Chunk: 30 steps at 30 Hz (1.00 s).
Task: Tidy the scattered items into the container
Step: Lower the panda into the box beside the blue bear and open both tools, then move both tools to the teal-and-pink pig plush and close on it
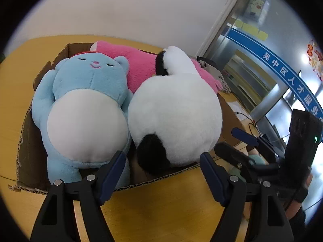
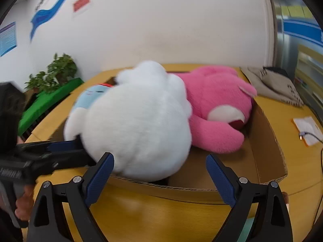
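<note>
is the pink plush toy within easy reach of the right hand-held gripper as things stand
Probably yes. The right hand-held gripper is open at the box's near edge, and the pink plush toy lies uncovered on its side, beside the white plush.

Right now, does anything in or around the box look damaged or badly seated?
The cardboard box has ragged, torn top edges. The white plush bulges above the rim beside the blue plush, with the pink plush behind. Both grippers are open.
</note>
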{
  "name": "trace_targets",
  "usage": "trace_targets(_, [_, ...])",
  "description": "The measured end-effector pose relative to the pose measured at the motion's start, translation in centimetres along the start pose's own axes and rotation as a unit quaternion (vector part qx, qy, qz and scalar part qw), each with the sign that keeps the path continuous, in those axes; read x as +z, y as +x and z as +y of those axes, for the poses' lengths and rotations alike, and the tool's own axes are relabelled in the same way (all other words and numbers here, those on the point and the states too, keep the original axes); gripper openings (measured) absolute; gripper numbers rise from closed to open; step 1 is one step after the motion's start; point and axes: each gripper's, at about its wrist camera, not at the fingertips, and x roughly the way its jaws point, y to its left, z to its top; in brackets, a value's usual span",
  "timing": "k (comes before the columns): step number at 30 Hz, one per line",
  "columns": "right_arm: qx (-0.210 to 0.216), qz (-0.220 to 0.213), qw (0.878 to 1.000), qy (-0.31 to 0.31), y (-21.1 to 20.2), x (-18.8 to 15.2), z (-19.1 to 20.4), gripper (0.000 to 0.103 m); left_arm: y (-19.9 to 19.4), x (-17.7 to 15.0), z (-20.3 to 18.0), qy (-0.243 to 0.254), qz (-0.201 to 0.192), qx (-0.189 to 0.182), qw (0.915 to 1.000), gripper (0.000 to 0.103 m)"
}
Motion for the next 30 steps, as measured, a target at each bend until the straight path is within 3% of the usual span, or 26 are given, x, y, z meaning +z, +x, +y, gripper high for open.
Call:
trace_targets(2, [-0.003, 0.028, 1.0, 0.001, 1.9, -0.1, -0.1, 0.093, 0.6, -0.1, -1.1, 0.027, 0.011, 0.028, 0.9992, 0.076])
trace_targets(4, [-0.032, 0.015, 0.999, -0.014, 1.6, -0.5, 1.0, 0.091, 0.8, -0.4, -1.7, 0.04, 0.013, 0.045, 0.9981, 0.075])
trace_targets(15, [-0.042, 0.019, 0.999, -0.005, -0.1, -2.0, 2.7, 0.091, -2.5, -2.7, -1.4, 0.015, -0.004, 0.046, 0.9988, 0.076])
trace_targets(17, [-0.064, 0.003, 0.998, -0.019, -1.9, -2.2, 3.4, 0.097, -3.9, -2.9, -1.5, -0.002, -0.018, 0.049, 0.9986, 0.076])
trace_targets(19, [-0.074, -0.04, 0.996, -0.044, -5.2, -2.2, 4.4, 0.103, -5.9, -3.4, -1.6, -0.016, -0.04, 0.053, 0.9977, 0.076])
trace_targets(22, [-0.071, -0.084, 0.993, -0.051, -9.9, -2.7, 5.3, 0.103, -9.6, -4.3, -2.8, -0.011, -0.086, 0.079, 0.9932, 0.079])
trace_targets(26, [-0.08, -0.083, 0.993, -0.037, -12.7, -4.4, 5.2, 0.103, -13.0, -6.2, -5.5, 0.015, -0.142, 0.115, 0.983, 0.083])
trace_targets(30, [-0.109, -0.066, 0.991, -0.039, -13.8, -6.2, 4.6, 0.103, -13.5, -7.7, -8.1, 0.023, -0.146, 0.111, 0.9829, 0.083])
